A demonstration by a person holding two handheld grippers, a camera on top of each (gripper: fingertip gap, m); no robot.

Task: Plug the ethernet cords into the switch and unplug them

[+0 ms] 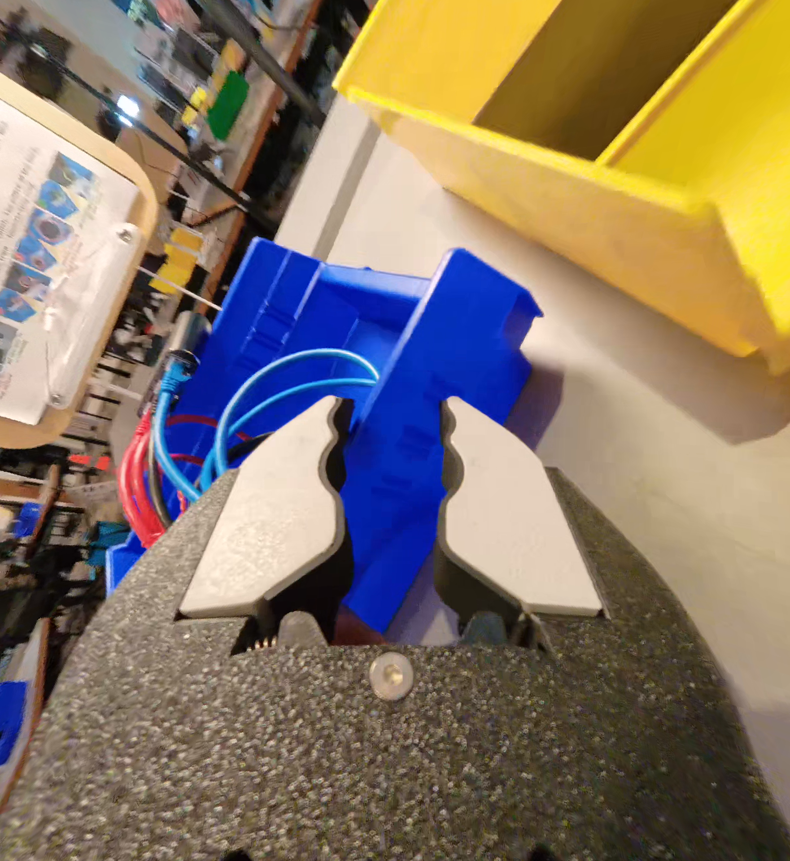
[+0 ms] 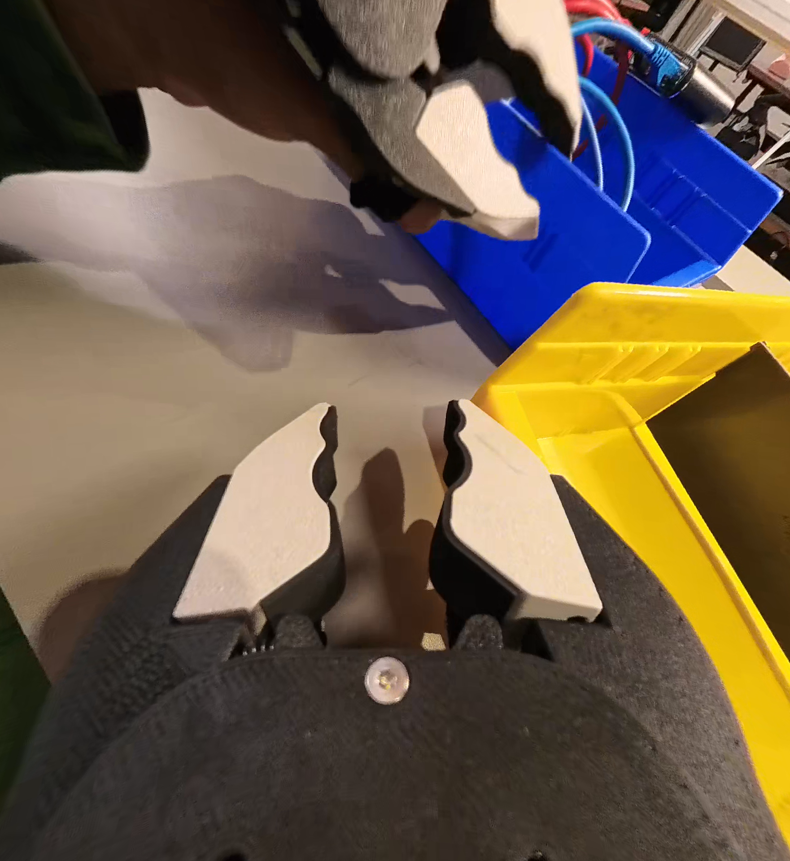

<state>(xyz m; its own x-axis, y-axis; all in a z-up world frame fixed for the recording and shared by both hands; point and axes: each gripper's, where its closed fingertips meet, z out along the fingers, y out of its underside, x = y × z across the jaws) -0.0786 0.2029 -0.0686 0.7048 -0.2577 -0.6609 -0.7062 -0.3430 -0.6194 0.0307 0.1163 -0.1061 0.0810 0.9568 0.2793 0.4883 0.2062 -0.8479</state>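
Note:
A blue bin (image 1: 407, 489) on the pale table holds looped blue ethernet cords (image 1: 243, 405), red cords (image 1: 134, 484) and a black cable. One blue plug (image 1: 171, 372) sits at a dark device (image 1: 188, 356) on the bin's far edge, probably the switch; whether it is seated is unclear. My left gripper (image 1: 390, 405) is open, its fingers astride the bin's near wall, holding nothing. My right gripper (image 2: 391, 410) is open and empty over the bare table, beside the yellow bin. The right wrist view also shows the left gripper (image 2: 546, 186), the blue bin (image 2: 570, 270) and the blue plug (image 2: 663, 53).
A large yellow bin (image 1: 570, 195) stands right of the blue bin; it also shows in the right wrist view (image 2: 616, 419) close to my right finger. A person's arm (image 2: 197, 56) reaches over the table (image 2: 150, 419). A board with a printed sheet (image 1: 34, 256) is far left. The blue plug (image 2: 663, 53) sits 15 centimeters or so from the ends of my left fingers. My left wrist view (image 1: 168, 384) looks at it from another angle.

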